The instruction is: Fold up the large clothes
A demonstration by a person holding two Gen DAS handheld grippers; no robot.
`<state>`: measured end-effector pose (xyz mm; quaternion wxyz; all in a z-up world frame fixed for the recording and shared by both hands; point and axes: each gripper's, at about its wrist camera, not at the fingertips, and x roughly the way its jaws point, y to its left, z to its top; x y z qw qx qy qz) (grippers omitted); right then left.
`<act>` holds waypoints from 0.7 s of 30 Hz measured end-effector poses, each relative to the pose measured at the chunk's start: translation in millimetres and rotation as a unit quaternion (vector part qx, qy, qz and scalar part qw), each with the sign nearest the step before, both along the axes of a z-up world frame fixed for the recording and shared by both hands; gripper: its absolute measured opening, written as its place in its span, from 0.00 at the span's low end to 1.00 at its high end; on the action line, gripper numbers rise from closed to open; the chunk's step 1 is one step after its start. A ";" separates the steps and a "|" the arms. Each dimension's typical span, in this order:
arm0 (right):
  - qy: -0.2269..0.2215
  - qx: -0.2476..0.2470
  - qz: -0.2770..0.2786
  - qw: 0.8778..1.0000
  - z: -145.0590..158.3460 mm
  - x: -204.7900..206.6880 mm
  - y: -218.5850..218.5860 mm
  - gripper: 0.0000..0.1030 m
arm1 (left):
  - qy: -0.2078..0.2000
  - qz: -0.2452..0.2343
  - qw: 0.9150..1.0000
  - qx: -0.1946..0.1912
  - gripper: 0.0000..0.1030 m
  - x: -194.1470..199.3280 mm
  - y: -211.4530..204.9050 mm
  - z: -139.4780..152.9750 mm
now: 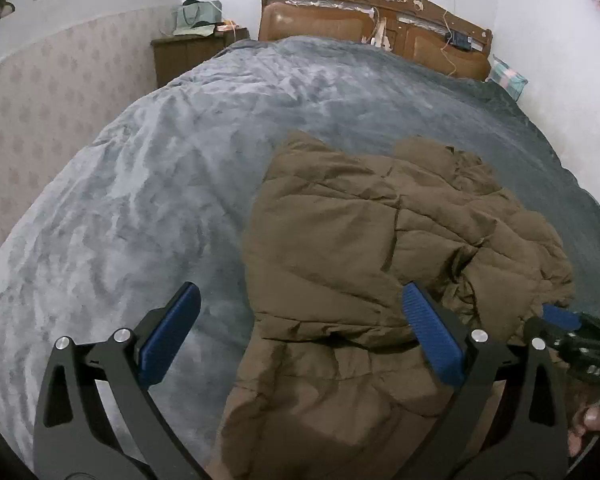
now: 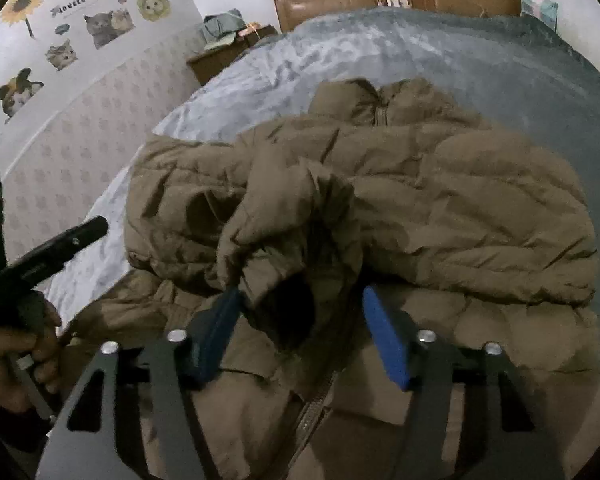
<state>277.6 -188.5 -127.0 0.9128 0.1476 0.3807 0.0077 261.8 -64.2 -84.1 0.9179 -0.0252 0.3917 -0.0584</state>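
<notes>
Left wrist view showed the brown quilted jacket (image 1: 364, 264) lying on the grey bedspread (image 1: 140, 200), right of the bed's centre and near its foot. Its long axis ran from the near edge toward the wooden headboard (image 1: 380, 20); which end was the collar could not be told from this view. My left gripper (image 1: 300, 334) stood wide open, nothing between its pads: one blue pad hung over bare bedspread, the other over the jacket's near portion.

Right wrist view showed a zipper (image 2: 314, 412) running up the near part of the jacket (image 2: 460, 208), with the collar at the far end toward the headboard. A sleeve (image 2: 288, 236) lay folded back over the body, its cuff opening facing me. My right gripper (image 2: 300, 336) was partly closed around that cuff; the left pad touched the fabric, the right pad stood just clear. A bedside cabinet (image 2: 228, 54) carried a pale green bag (image 2: 222, 26); its contents were not visible.
</notes>
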 end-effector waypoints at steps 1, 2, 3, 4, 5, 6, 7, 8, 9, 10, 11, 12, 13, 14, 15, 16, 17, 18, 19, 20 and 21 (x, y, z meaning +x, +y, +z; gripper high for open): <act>0.000 0.003 0.005 1.000 -1.4 1.4 0.9 0.53 | 0.000 0.000 1.000 0.000 0.97 0.1 -0.7 -0.4; 0.001 0.000 0.009 1.000 -2.4 3.0 3.3 0.45 | 0.000 -0.001 1.000 0.000 0.97 0.3 -1.4 -1.0; 0.001 -0.003 0.011 1.000 -2.1 3.2 5.2 0.39 | 0.000 -0.002 1.000 0.001 0.97 0.2 -2.0 -1.1; 0.002 -0.006 0.013 1.000 -1.7 2.6 6.0 0.23 | -0.001 -0.002 1.000 0.002 0.97 0.0 -2.1 -0.9; 0.002 -0.010 0.016 1.000 -0.5 1.8 6.3 0.07 | -0.001 -0.002 1.000 0.002 0.97 -0.2 -1.6 -0.7; -0.002 -0.016 0.015 1.000 2.6 0.3 6.3 0.06 | 0.000 -0.001 1.000 0.001 0.97 -0.5 -1.5 -0.9; -0.007 -0.016 0.014 1.000 6.2 -2.2 3.9 0.04 | 0.000 -0.001 1.000 -0.001 0.97 -0.4 -1.2 -0.8; -0.012 -0.016 0.010 1.000 11.1 -5.1 0.6 0.03 | 0.000 -0.001 1.000 -0.002 0.97 -0.3 -1.1 -0.9; -0.020 -0.022 0.000 1.000 19.0 -9.2 -4.5 0.03 | -0.001 -0.002 1.000 -0.001 0.97 -0.7 -1.5 -0.6; -0.028 -0.032 -0.011 0.999 26.5 -12.8 -9.0 0.03 | -0.002 -0.003 1.000 0.000 0.97 -0.9 -1.8 -0.4; -0.039 -0.047 -0.025 0.998 36.1 -17.8 -15.7 0.03 | -0.004 -0.003 1.000 0.001 0.97 -1.2 -1.6 -0.1; -0.046 -0.060 -0.039 0.996 43.3 -22.1 -21.9 0.03 | -0.005 -0.003 1.000 0.001 0.97 -1.8 -1.3 0.1; -0.059 -0.084 -0.067 0.992 55.6 -29.6 -32.9 0.03 | -0.007 -0.002 1.000 0.000 0.97 -1.9 -0.7 0.8; -0.069 -0.104 -0.091 0.988 65.0 -35.4 -42.5 0.03 | -0.008 -0.001 1.000 -0.001 0.97 -1.9 -0.1 1.3; -0.076 -0.124 -0.117 0.982 73.2 -40.5 -53.3 0.03 | -0.013 0.000 1.000 -0.002 0.97 -1.7 0.7 2.6; -0.078 -0.140 -0.140 0.977 78.0 -44.3 -63.7 0.03 | -0.016 0.001 1.000 -0.003 0.97 -1.7 1.2 3.9; -0.076 -0.152 -0.155 0.973 79.8 -45.5 -70.4 0.03 | -0.017 0.003 1.000 -0.004 0.97 -0.7 1.7 4.6; -0.070 -0.164 -0.171 0.969 79.7 -45.8 -79.6 0.04 | -0.016 0.004 1.000 -0.005 0.97 -0.2 1.6 4.1; -0.052 -0.165 -0.183 0.968 74.9 -43.4 -91.9 0.08 | -0.015 0.004 1.000 -0.008 0.97 0.6 1.2 3.4; -0.031 -0.154 -0.186 0.970 67.0 -39.8 -103.4 0.12 | -0.014 0.003 1.000 -0.009 0.97 1.3 0.2 2.6; -0.020 -0.137 -0.184 0.973 59.2 -37.4 -113.0 0.19 | -0.012 0.003 1.000 -0.008 0.97 1.7 -0.8 1.7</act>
